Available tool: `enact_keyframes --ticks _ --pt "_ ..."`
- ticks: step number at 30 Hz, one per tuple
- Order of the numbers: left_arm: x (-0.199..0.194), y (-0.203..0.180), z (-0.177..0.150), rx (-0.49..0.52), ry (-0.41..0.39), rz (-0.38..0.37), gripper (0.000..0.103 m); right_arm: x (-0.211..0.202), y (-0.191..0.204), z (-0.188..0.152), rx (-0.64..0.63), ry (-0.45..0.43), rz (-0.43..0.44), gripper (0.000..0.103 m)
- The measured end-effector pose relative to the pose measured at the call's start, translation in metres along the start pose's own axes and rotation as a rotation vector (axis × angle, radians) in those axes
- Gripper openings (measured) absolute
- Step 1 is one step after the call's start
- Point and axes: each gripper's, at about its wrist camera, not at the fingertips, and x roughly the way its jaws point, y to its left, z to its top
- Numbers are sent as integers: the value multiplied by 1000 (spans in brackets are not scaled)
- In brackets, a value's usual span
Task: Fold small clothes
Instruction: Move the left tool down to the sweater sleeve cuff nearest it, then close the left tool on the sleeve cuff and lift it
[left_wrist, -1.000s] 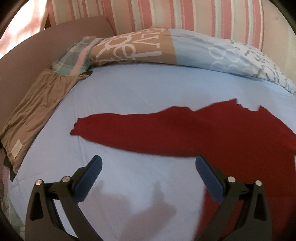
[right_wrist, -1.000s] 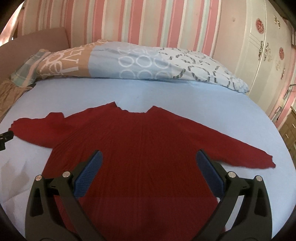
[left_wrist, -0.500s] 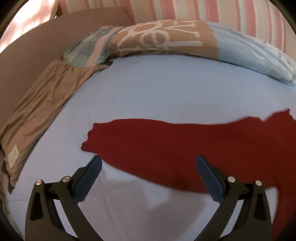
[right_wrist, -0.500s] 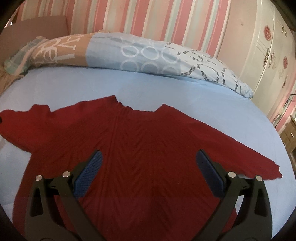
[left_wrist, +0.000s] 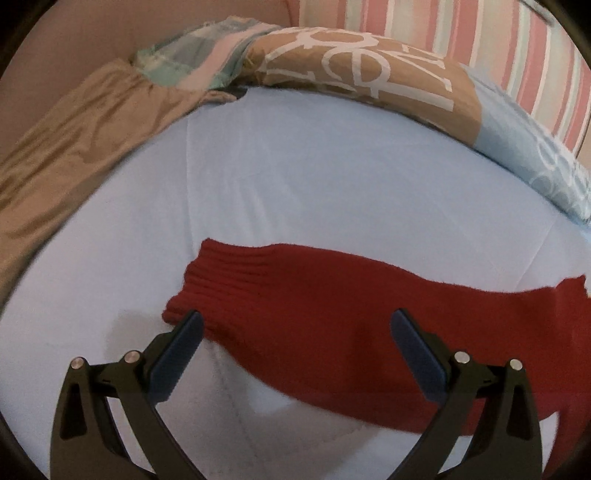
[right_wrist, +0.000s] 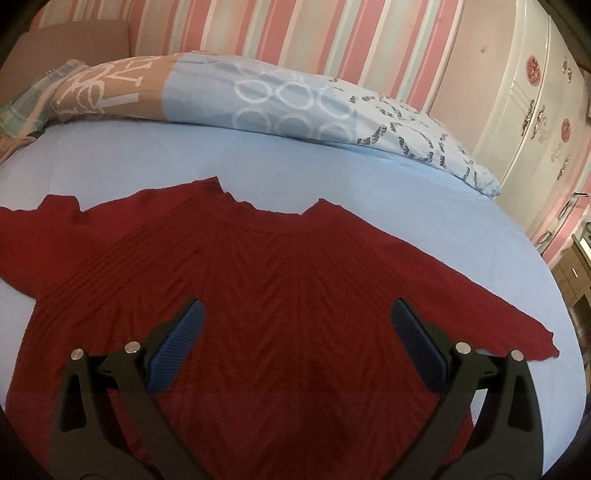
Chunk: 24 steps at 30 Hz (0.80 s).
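A bed (right_wrist: 369, 192) covered by a pale blue sheet filled most of both views, backed by a wall (right_wrist: 258, 33) striped in pink, cream and green. A white cupboard (right_wrist: 535, 110) with red floral ornaments was seen at the right of the right wrist view. Along the head of the bed a long patterned pillow (right_wrist: 258, 99) was laid, tan with white letters at one end and light blue with rings at the other. A tan garment (left_wrist: 74, 147) was draped along the left edge of the bed.

A red knitted sweater (right_wrist: 277, 295) was spread flat on the sheet, neckline toward the pillow and both sleeves stretched outward. Its left sleeve (left_wrist: 314, 314) was seen running across the left wrist view, with the ribbed cuff (left_wrist: 207, 280) lying on the sheet.

The left hand-held gripper (left_wrist: 297, 336) was held with its jaws wide apart over that sleeve, one blue pad (left_wrist: 177, 354) just beside the cuff's lower corner. The right hand-held gripper (right_wrist: 297, 336) was likewise spread wide, above the sweater's body, with nothing clasped.
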Motion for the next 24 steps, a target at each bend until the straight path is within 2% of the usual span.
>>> enact_keyframes --ticks 4,8,10,12,14,15,18,21,24 --pt "5 7 -1 -38 7 -44 101 -2 1 0 -8 -9 -7 100" --pt "2 21 1 -93 -13 -124 99 0 1 -1 -14 -12 -13 100" --pt "1 29 1 -118 -21 -133 87 1 1 -2 -14 -9 -14 100" --pt "3 35 3 -137 -14 -113 60 3 1 -2 -11 -2 -12 100" --pt "6 44 5 -158 4 -114 44 3 0 -2 -12 -3 -14 100" --pt "7 47 6 -162 5 -108 29 2 0 -2 -14 -6 -16 100" --pt "10 57 7 -185 20 -125 16 1 -1 -1 -12 -12 -18 100" --pt "8 52 10 -154 10 -124 7 2 -2 -2 -5 -5 -17 100" --pt "4 43 10 -118 -15 -112 5 1 -2 -2 -12 -9 -19 100"
